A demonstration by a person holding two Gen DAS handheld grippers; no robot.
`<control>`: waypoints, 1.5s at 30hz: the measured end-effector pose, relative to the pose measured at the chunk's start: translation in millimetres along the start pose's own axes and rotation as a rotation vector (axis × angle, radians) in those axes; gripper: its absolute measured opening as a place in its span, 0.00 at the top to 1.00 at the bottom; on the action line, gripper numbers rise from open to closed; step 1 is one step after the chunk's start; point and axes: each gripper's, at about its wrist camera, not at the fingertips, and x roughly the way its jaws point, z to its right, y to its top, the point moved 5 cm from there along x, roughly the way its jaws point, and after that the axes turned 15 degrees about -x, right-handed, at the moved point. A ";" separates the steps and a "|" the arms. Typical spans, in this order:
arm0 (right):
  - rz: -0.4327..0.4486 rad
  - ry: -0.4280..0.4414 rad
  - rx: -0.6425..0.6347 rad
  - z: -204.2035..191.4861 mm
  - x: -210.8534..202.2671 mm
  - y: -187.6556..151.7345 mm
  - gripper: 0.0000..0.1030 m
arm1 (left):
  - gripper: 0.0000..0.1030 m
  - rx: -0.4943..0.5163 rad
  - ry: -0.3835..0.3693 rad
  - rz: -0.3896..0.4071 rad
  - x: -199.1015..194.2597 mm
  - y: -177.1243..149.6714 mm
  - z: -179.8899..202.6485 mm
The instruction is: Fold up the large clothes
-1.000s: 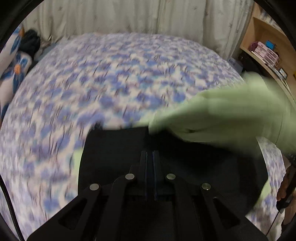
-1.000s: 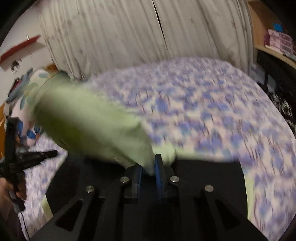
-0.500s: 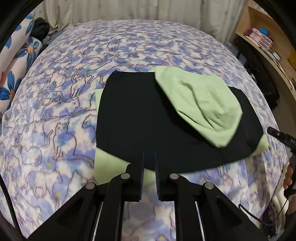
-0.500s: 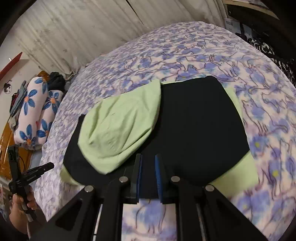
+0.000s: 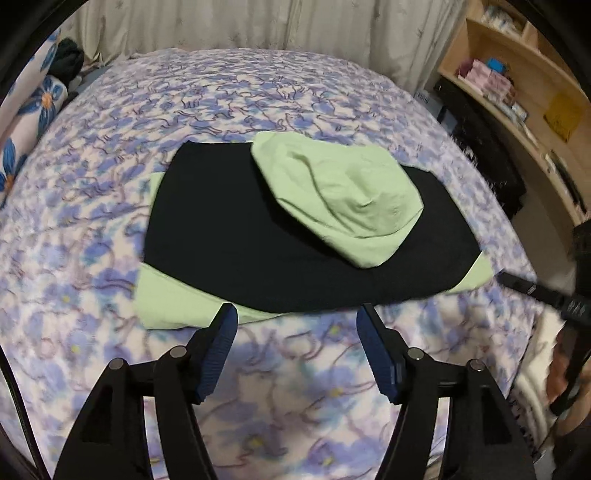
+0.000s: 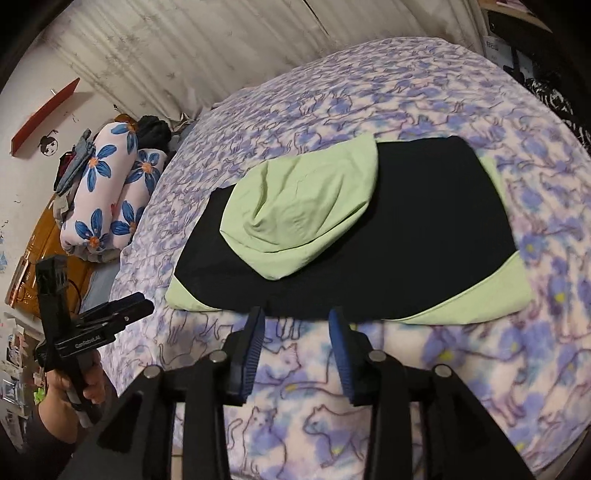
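Note:
A folded black and light-green garment (image 5: pixel 236 236) (image 6: pixel 424 236) lies flat on the bed, with a light-green hood (image 5: pixel 340 199) (image 6: pixel 299 214) folded over its black panel. My left gripper (image 5: pixel 295 328) hovers just in front of the garment's near edge, its jaws opening with nothing between them. My right gripper (image 6: pixel 295 325) hangs over the same near edge, jaws opening and empty too. Each gripper also shows at the side of the other's view: the right gripper (image 5: pixel 532 291) in the left wrist view, the left gripper (image 6: pixel 114 317) with a hand on it in the right wrist view.
The bed carries a purple-blue cat-print blanket (image 5: pixel 258 387) (image 6: pixel 406 92). Rolled flowered bedding (image 6: pixel 107 192) lies at the bed's left, a curtain (image 5: pixel 240 26) hangs behind, and wooden shelves (image 5: pixel 517 92) stand at the right.
Both grippers let go of the light-green cloth, which now lies folded over the black panel. Both have drawn back toward the near edge, and their jaws have come apart.

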 end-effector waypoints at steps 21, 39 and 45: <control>0.131 0.128 0.226 38.7 135.3 21.7 0.65 | 0.45 -0.307 -0.222 0.017 152.8 39.8 0.6; 0.109 0.098 0.266 42.2 138.2 -17.5 0.90 | 0.89 -0.423 -0.219 -0.022 165.1 2.4 6.3; 0.067 -0.027 0.229 38.4 109.7 -8.9 0.77 | 0.66 -0.367 -0.150 0.006 142.4 4.9 9.9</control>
